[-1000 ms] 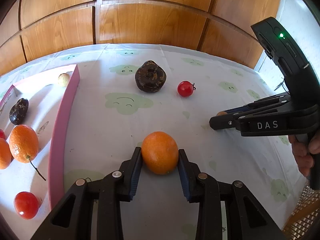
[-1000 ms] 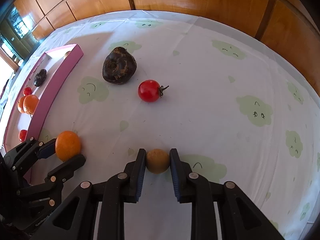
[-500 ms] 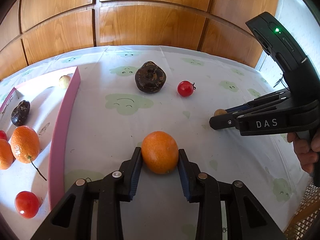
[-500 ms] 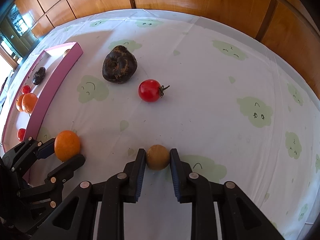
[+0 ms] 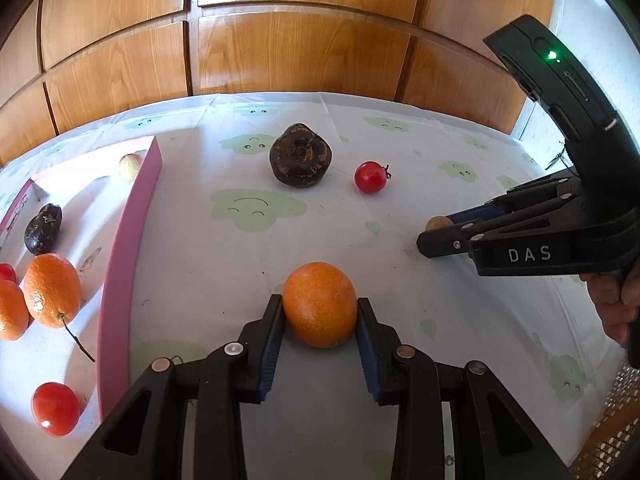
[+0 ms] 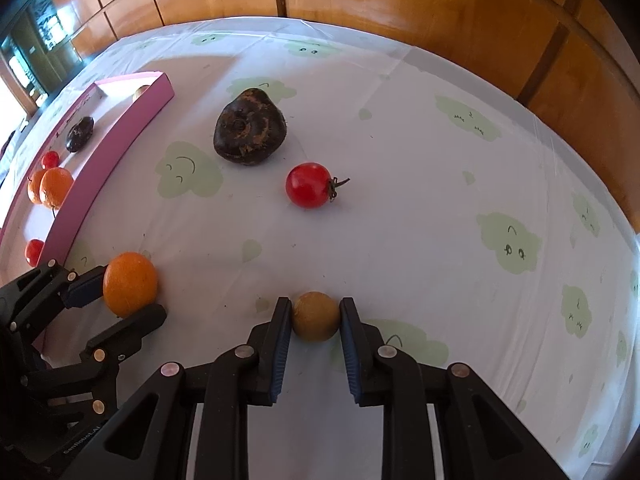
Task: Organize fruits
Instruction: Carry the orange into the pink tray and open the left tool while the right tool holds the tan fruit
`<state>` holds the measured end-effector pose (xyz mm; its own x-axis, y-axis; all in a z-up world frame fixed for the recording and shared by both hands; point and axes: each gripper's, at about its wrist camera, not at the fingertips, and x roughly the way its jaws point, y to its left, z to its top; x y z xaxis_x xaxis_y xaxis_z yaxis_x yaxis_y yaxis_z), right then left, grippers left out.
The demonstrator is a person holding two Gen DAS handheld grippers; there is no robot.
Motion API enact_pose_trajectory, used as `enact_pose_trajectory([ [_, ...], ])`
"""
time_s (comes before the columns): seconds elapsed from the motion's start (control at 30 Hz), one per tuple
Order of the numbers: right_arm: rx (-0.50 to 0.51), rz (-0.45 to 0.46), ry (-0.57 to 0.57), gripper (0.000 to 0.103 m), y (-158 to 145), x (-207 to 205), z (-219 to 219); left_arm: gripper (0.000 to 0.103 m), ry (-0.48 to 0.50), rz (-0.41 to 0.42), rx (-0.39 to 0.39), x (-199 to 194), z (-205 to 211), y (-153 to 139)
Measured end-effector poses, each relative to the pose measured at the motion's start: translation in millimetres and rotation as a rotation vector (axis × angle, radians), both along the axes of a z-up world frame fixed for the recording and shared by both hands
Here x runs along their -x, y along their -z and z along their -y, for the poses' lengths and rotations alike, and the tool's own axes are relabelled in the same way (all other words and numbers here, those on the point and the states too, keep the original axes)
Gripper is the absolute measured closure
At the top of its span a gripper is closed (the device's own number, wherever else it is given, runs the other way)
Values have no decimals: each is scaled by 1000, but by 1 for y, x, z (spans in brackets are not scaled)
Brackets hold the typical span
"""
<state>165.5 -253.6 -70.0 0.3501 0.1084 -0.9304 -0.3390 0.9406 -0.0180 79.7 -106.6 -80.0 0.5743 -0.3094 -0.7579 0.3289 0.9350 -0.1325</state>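
Observation:
My left gripper [image 5: 319, 312] is shut on an orange [image 5: 320, 304], held just above the tablecloth; the orange also shows in the right wrist view [image 6: 129, 289]. My right gripper [image 6: 315, 312] is shut on a small tan round fruit [image 6: 315, 316], which peeks out in the left wrist view [image 5: 438, 223]. A pink tray [image 5: 120, 264] at the left holds oranges [image 5: 52, 290], red tomatoes [image 5: 55, 409], a dark fruit [image 5: 43, 228] and a pale small fruit [image 5: 130, 166].
A large dark brown fruit [image 6: 250, 133] and a red tomato [image 6: 309, 185] lie loose on the white cloth with green cloud prints. Wooden panelling [image 5: 280, 40] stands behind the table. The table's right edge [image 5: 616, 400] is near.
Both grippers stay shut on their fruits. The left view has shifted slightly, as if the orange were lifted a little. The right gripper sits a touch higher in the left view.

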Motion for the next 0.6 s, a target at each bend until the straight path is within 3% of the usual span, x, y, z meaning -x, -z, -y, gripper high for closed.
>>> enact_pose_trajectory([
  [0.37,14,24,-26,79,-1,7,-3,69,12,-29,-25,-4,3,-7],
  [0.6,35,46,-42,79,1,14,-6,69,9,0,29,12,-23,-38],
])
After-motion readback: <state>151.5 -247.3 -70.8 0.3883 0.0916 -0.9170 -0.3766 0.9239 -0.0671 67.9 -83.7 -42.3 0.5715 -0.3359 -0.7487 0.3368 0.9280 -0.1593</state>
